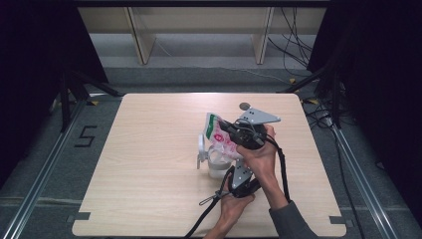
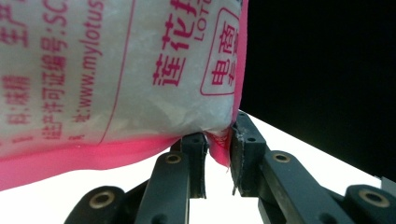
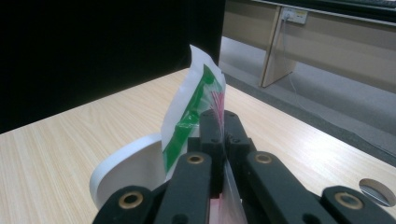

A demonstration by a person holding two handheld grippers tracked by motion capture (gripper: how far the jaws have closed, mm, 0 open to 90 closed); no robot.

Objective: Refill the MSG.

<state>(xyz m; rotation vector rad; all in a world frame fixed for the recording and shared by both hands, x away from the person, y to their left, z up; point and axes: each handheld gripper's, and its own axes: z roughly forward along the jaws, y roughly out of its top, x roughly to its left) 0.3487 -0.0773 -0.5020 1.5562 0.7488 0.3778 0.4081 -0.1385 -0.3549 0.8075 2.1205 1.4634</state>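
A pale wooden table (image 1: 149,164) with rounded corners stands on a grey floor (image 1: 45,149), where a dark figure five (image 1: 85,135) is marked just beside the table's left edge. Metal rails (image 1: 42,174) run along the floor on both sides. Black curtains (image 1: 35,45) close off the left and right, with dark stands (image 1: 69,89) at their feet. At the far end a light wooden bench or shelf (image 1: 199,25) rests on slanted legs, and loose black cables (image 1: 293,45) trail across the floor near it. A small round hole (image 1: 244,105) sits in the tabletop's far edge.
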